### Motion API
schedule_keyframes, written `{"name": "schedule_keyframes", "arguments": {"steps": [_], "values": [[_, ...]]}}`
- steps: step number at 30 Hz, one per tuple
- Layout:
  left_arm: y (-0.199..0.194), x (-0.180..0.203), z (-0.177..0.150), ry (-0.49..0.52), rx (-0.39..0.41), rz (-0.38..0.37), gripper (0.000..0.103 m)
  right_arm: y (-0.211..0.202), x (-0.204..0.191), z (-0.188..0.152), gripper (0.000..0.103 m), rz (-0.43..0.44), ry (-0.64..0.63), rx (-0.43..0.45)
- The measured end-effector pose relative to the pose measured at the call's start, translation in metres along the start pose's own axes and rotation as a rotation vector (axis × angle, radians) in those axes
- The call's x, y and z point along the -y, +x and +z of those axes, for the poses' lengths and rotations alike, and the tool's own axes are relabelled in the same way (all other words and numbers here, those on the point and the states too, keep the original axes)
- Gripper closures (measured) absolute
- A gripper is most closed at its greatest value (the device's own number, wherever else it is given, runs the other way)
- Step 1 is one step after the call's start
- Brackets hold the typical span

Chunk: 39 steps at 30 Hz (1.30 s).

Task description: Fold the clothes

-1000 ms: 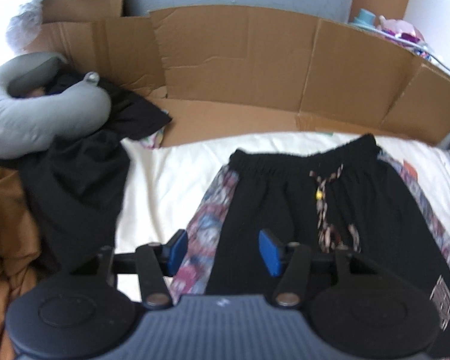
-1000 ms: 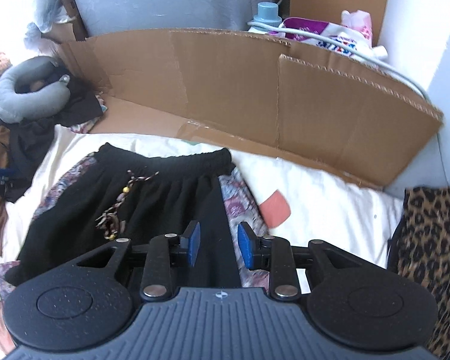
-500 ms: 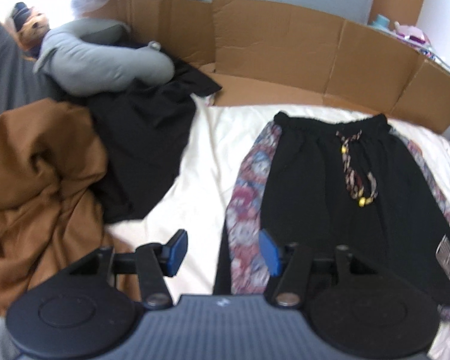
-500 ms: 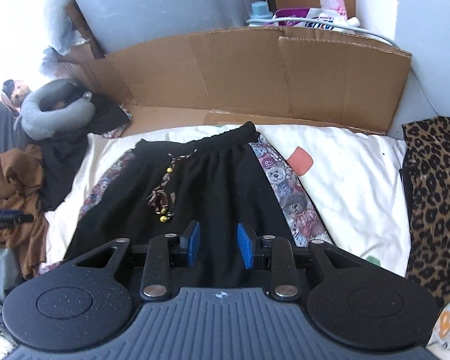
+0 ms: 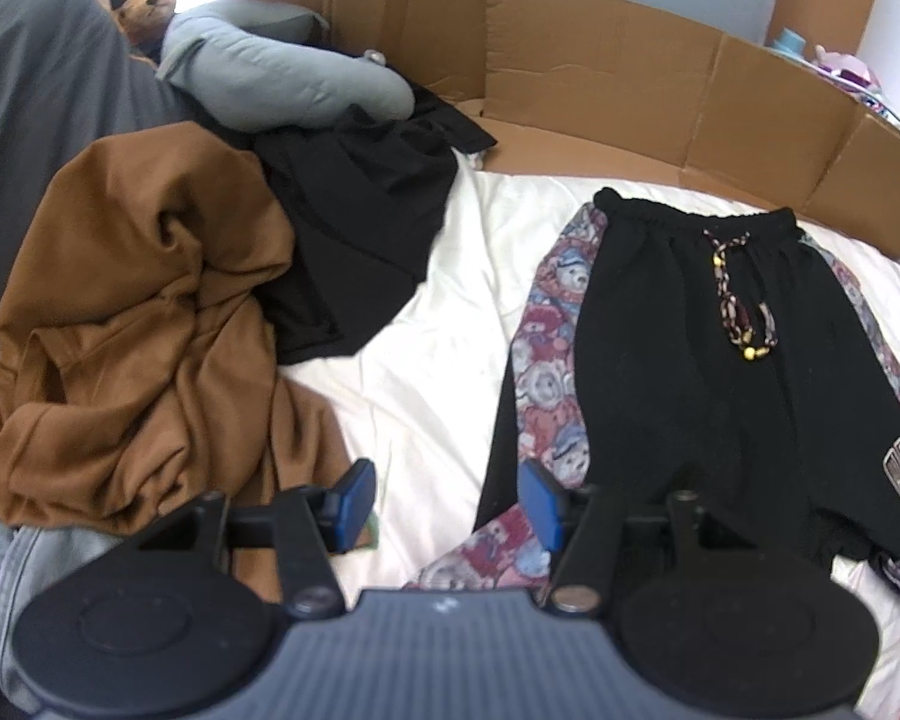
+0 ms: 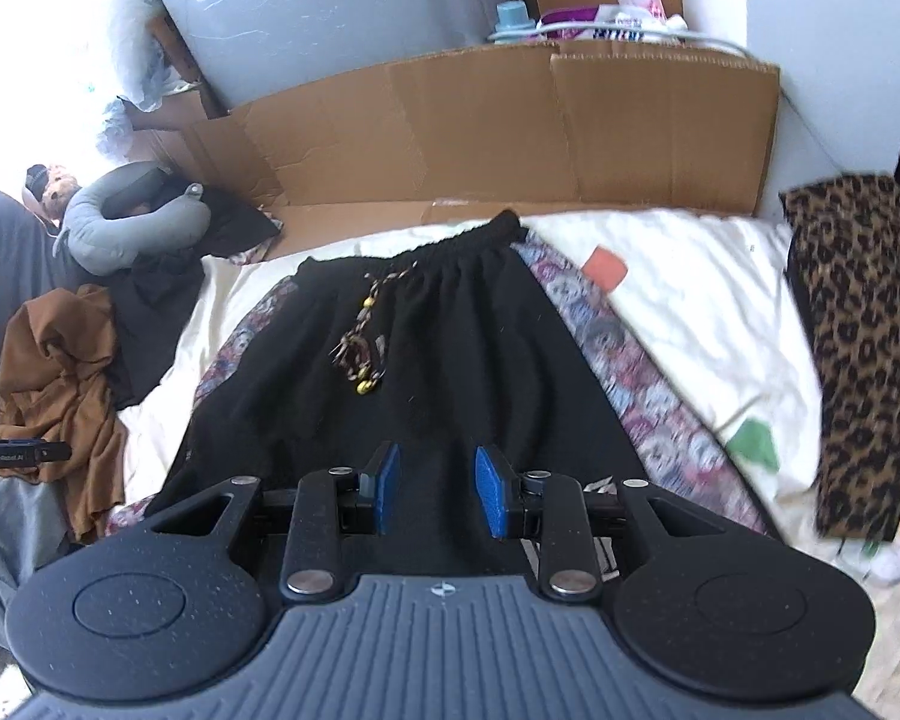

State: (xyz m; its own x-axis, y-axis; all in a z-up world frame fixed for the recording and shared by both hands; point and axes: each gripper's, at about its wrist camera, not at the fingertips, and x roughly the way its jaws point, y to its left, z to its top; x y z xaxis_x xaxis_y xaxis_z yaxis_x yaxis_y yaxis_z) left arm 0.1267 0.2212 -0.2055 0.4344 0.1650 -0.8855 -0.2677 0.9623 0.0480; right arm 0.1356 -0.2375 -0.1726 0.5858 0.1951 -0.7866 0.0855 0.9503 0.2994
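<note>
The black trousers (image 6: 450, 360) lie flat and face up on the cream bedsheet (image 6: 678, 300), the elastic waistband (image 6: 426, 249) toward the 12 o'clock side of the right wrist view, near the cardboard wall (image 6: 510, 138), and the legs running down toward 6 o'clock under the gripper. In the left wrist view the same trousers (image 5: 690, 372) fill the 3 o'clock half, with the teddy-bear print side panel (image 5: 549, 372) along their near edge. The left gripper (image 5: 444, 495) hovers over bare sheet just beside that panel, its blue fingers spread with nothing between them; the right gripper (image 6: 435, 489) hangs above the black cloth lower down the legs, fingers parted more narrowly and also empty. The fabric looks like a soft, fairly thick knit — light enough to lift with two pinches, limp, likely to sag and drag between the holds, and not slippery on the sheet. The beaded drawstring (image 6: 363, 354) lies loose on the front and could snag or swing, so it is best left alone. Good holds seem to be the outer seams: one pinch on the printed panel at the left edge, one on the matching panel (image 6: 636, 372) at the right, each taking both layers so a half folds over cleanly. The brown garment (image 5: 138, 324) and black garment (image 5: 360, 228) heaped at 9 to 10 o'clock stay well apart.
</note>
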Motion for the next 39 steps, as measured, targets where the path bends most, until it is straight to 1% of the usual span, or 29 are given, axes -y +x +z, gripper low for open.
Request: {"name": "schedule_keyframes", "arguments": {"steps": [6, 11, 15, 19, 23, 27, 31, 38, 39], "values": [[-0.002, -0.017, -0.009, -0.037, 0.001, 0.016, 0.047, 0.007, -0.009, -0.036, 0.068, 0.013, 0.029, -0.029], [0.002, -0.034, -0.021, -0.071, -0.017, 0.028, 0.047, 0.014, -0.014, -0.065, 0.068, 0.02, 0.057, -0.047], [0.005, -0.047, -0.034, -0.097, -0.041, 0.048, 0.047, 0.021, -0.013, -0.087, 0.068, 0.023, 0.082, -0.076], [0.007, -0.058, -0.043, -0.1, -0.055, 0.06, 0.047, 0.031, -0.013, -0.108, 0.068, 0.027, 0.088, -0.109], [0.016, -0.069, -0.052, -0.112, -0.071, 0.072, 0.048, 0.045, -0.018, -0.124, 0.068, 0.053, 0.089, -0.157], [0.032, -0.076, -0.062, -0.132, -0.095, 0.051, 0.048, 0.06, -0.026, -0.138, 0.068, 0.062, 0.071, -0.205], [0.051, -0.074, -0.075, -0.127, -0.122, 0.021, 0.048, 0.072, -0.031, -0.145, 0.068, 0.068, 0.074, -0.23], [0.081, -0.057, -0.097, -0.088, -0.163, -0.026, 0.048, 0.092, -0.038, -0.152, 0.068, 0.071, 0.068, -0.268], [0.083, -0.055, -0.099, -0.086, -0.158, -0.032, 0.048, 0.093, -0.039, -0.154, 0.068, 0.073, 0.065, -0.273]]}}
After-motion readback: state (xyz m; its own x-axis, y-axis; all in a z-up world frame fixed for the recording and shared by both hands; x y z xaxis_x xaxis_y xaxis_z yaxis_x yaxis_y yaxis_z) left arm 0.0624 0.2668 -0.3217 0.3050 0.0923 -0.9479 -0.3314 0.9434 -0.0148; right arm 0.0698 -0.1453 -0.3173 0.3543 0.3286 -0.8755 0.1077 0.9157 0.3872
